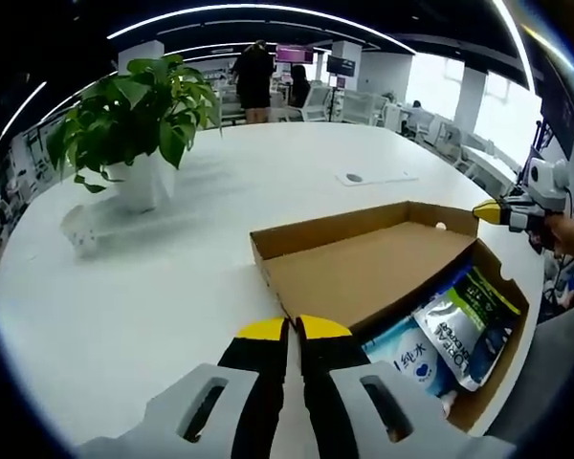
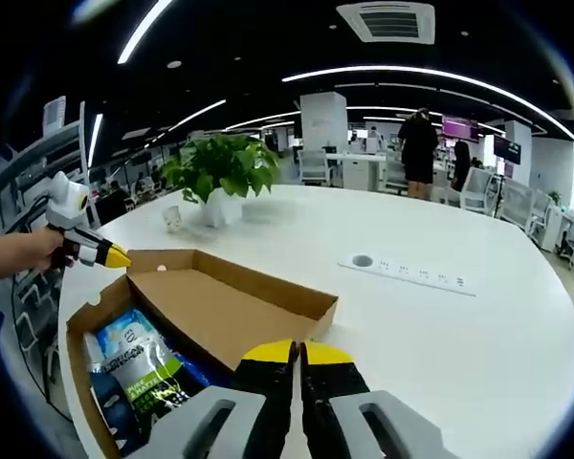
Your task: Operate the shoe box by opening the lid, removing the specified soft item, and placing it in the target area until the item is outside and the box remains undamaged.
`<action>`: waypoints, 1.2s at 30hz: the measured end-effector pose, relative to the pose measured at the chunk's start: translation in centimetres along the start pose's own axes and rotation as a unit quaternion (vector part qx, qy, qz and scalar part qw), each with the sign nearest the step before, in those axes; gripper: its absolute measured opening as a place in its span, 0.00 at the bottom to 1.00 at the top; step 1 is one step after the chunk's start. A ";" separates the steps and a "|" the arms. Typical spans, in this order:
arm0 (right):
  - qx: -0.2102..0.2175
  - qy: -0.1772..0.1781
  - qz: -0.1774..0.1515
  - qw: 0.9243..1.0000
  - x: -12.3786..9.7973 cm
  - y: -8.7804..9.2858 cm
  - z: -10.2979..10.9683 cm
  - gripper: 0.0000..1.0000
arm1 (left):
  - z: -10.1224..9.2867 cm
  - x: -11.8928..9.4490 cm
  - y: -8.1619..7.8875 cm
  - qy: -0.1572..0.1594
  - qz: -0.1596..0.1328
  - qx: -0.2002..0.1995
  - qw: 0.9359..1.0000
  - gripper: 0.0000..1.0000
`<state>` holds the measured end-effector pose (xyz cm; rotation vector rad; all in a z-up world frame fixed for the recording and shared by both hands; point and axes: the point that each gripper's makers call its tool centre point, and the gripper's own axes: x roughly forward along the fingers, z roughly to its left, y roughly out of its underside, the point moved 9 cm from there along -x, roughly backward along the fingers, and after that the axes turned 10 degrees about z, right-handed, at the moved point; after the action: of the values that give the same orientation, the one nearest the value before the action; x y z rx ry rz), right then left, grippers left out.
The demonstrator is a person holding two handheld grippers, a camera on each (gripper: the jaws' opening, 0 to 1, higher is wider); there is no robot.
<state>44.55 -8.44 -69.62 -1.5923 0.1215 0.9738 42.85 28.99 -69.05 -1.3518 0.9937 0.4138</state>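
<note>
Open brown cardboard shoe box lower right on white round tabletop, blue-green soft pouches inside, left claw closed empty at bottom centre, right claw likewise closed empty.

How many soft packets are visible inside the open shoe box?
2: a green-and-white packet on top, and a blue-and-white packet beside it, partly under the lid flap. More may be hidden.

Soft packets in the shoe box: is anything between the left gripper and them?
Yes. The cardboard lid lies across the box on the side nearest the left gripper, covering part of the packets; the rest lies uncovered.
</note>
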 end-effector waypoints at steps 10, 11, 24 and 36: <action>0.000 0.002 -0.002 1.000 -1.5 0.5 0.2 0.02 | -1.0 -1.2 0.5 0.004 0.004 0.008 1.000 0.08; 0.001 0.001 -0.002 1.000 -1.7 0.5 0.3 0.02 | -1.2 -1.5 0.5 0.005 0.004 0.013 1.000 0.09; -0.001 -0.014 -0.013 1.000 -4.8 1.4 1.5 0.17 | -3.5 -2.7 1.6 0.044 0.023 0.042 0.998 0.21; -0.016 -0.043 -0.008 0.999 -7.0 3.1 3.4 0.31 | -6.8 -2.2 3.3 0.100 0.052 0.056 0.992 0.30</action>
<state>36.53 -9.37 -67.35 -1.5757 0.0330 1.0355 36.76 24.04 -68.71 -1.2603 1.2401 0.2994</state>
